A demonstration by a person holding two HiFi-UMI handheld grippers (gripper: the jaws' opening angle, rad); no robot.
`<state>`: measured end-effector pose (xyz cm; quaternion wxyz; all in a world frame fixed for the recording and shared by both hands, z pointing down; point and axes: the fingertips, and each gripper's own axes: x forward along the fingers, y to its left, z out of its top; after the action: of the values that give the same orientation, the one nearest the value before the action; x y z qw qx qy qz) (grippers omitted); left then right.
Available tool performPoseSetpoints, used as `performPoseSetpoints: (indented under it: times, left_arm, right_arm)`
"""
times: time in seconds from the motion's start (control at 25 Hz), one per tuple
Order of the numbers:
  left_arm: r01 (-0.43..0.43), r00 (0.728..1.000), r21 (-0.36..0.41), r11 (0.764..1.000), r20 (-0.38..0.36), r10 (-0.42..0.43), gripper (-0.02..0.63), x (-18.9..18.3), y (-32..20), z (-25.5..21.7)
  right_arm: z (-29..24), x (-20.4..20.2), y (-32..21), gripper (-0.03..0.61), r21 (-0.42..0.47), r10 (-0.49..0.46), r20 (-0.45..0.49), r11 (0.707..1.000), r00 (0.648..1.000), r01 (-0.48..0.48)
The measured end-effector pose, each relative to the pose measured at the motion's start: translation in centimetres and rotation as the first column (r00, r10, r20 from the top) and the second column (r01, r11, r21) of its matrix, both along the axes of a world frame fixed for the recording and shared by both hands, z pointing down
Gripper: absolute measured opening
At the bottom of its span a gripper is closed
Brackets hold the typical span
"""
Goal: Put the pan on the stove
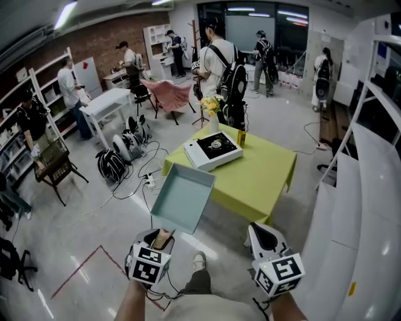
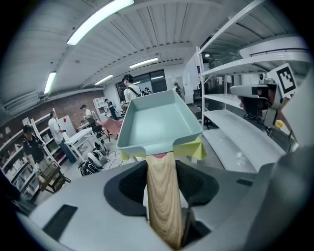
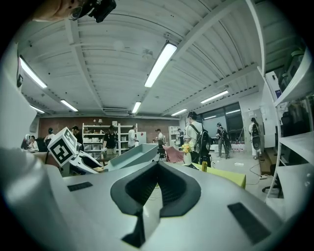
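This is looking like an open lab or workroom: tube lights (image 1: 66, 14) are glowing overhead, shelving racks (image 1: 47, 110) are lining the left brick wall (image 1: 103, 41), people (image 1: 220, 63) with backpacks are standing far off, and cables (image 1: 135, 185) are trailing across the floor (image 1: 75, 213) near a green-covered bench (image 1: 263, 175).

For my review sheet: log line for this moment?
left tongs: gripping handle | pan: held off stove | stove: on table | right tongs: open

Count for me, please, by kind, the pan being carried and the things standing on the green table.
pan: 1
stove: 1
vase of flowers: 1
yellow can: 1
Total: 4
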<state>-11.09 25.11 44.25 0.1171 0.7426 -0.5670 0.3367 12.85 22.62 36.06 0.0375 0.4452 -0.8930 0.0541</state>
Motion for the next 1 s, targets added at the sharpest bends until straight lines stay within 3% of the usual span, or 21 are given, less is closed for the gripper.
performPoseSetpoints:
  times: [0.44, 1.0]
  left_arm:
    - [-0.026, 1.0, 0.024, 0.999, 0.011, 0.026, 0.181, 0.9, -4.9, 0.5]
    - [-0.061, 0.998, 0.002, 0.998, -0.007, 0.061, 0.181, -2.6, -16.8, 1.5]
  right_arm:
    - [2.0, 0.2, -3.7, 0.006, -0.012, 0.005, -0.001, 1.0, 1.0, -0.005]
    - [3.1, -4.9, -14.7, 0.006, -0.044, 0.0, -0.017, 0.999, 1.0, -0.001]
